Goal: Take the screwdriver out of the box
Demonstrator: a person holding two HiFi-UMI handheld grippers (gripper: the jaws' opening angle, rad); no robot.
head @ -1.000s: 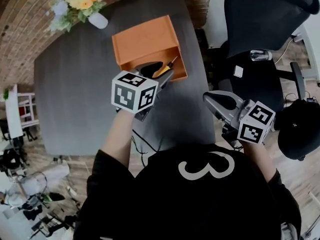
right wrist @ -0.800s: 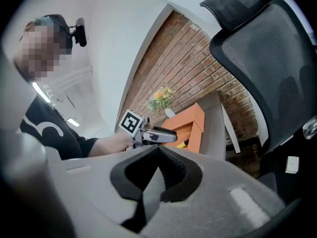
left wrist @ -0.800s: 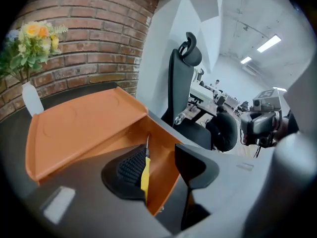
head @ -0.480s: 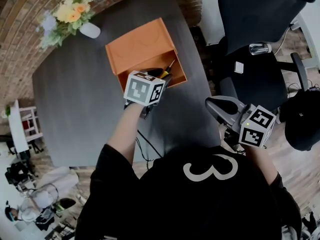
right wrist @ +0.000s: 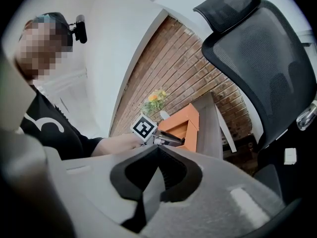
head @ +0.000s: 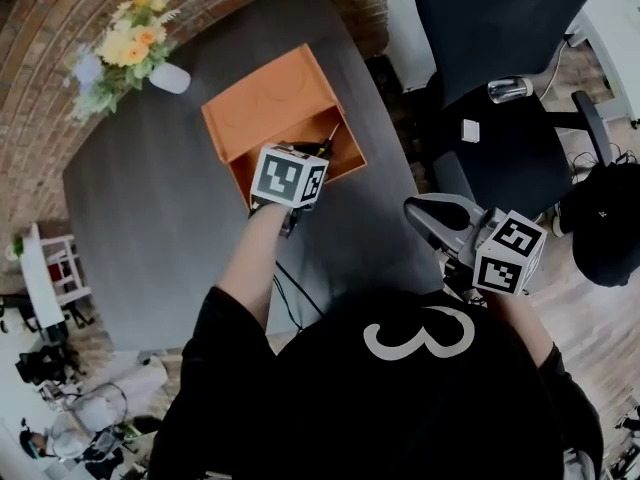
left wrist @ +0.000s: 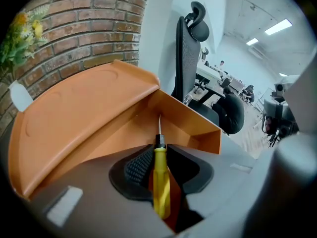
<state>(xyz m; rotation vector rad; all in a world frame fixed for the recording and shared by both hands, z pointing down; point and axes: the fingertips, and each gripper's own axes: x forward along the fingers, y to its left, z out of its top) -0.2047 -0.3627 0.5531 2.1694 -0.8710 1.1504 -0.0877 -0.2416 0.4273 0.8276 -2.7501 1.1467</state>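
Your left gripper point(left wrist: 159, 147) is down in the open orange box point(left wrist: 89, 113), its jaws closing on the screwdriver point(left wrist: 161, 182). The yellow handle sits between the pads point(left wrist: 138, 165), which already flank it tightly on both sides. The screwdriver lies inside the box on its floor, with its long axis in line with your jaws. The handle end is toward you, and the thin metal shaft points away toward the box's far corner – in the head view, up and to the right. The box rests on the dark table point(head: 150, 198). Your right gripper point(right wrist: 158, 146) hangs off the table's edge near the office chair point(right wrist: 267, 68) – jaws together, nothing between them.
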